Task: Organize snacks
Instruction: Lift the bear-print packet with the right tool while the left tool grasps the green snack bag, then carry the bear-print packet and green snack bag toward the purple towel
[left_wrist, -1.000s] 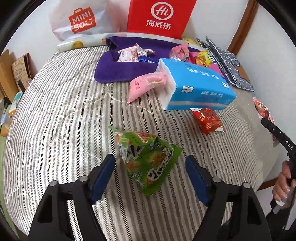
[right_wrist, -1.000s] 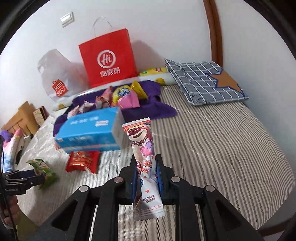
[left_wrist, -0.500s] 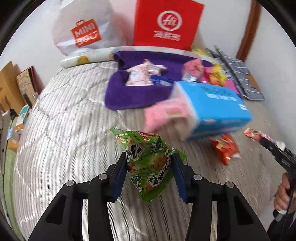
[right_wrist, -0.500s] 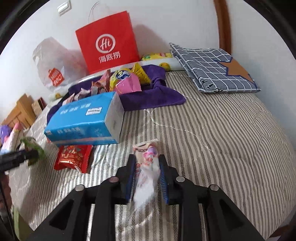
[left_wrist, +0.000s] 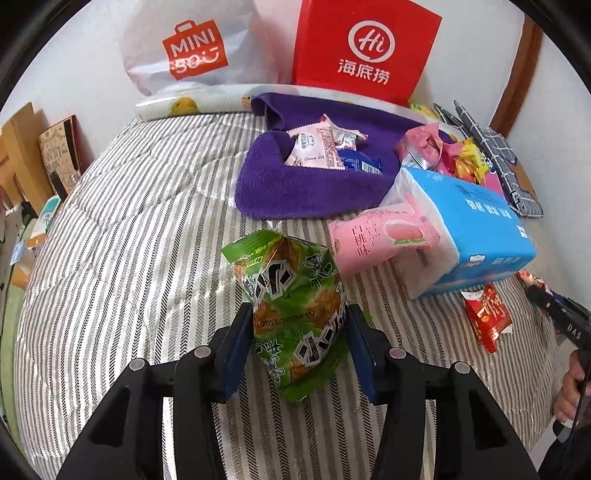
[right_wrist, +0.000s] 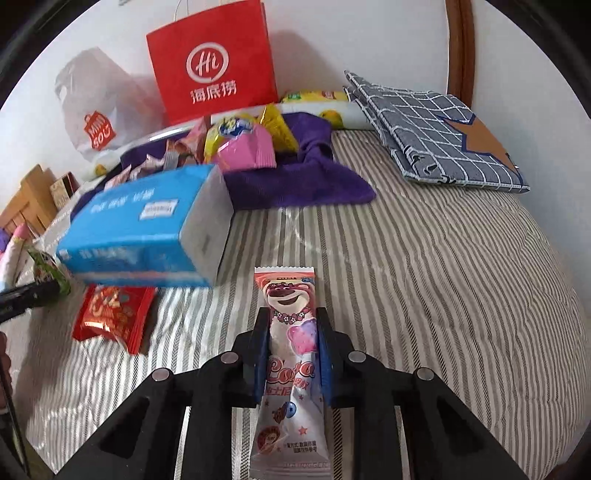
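Gripping a green snack bag (left_wrist: 295, 314) between its blue pads, the left gripper (left_wrist: 298, 343) was clamped on the bag's lower half, the bag standing upright above the striped bedcover (left_wrist: 129, 229). Right gripper (right_wrist: 291, 354) was clamped on a long white-and-pink bear-print candy packet (right_wrist: 290, 354) at its middle, jaws having just closed tighter, packet upright with its top end sticking out past the pads. Both packets were held up off the bed, near its front edge. Just beyond them a red snack packet (right_wrist: 110, 314) lay flat on the cover, its far end tucked partly under a blue tissue pack (right_wrist: 147, 229). A pink peach-print packet (left_wrist: 380, 236) leaned against the white end of the tissue pack in the left wrist view. Behind that, a purple towel (left_wrist: 306, 184) was spread and folded up at its edges, holding a pile of small snacks: a pale pink packet (left_wrist: 316, 147), a blue wrapper (left_wrist: 360, 164), pink and yellow bags (right_wrist: 251, 144). A grey checked cushion (right_wrist: 432, 129) lay farther right, apart from the towel. At the back against the wall stood a red paper bag (right_wrist: 214, 62) and a white plastic shopping bag (left_wrist: 188, 48). Part of a hand (left_wrist: 570, 391) showed at the right edge of the left wrist view.
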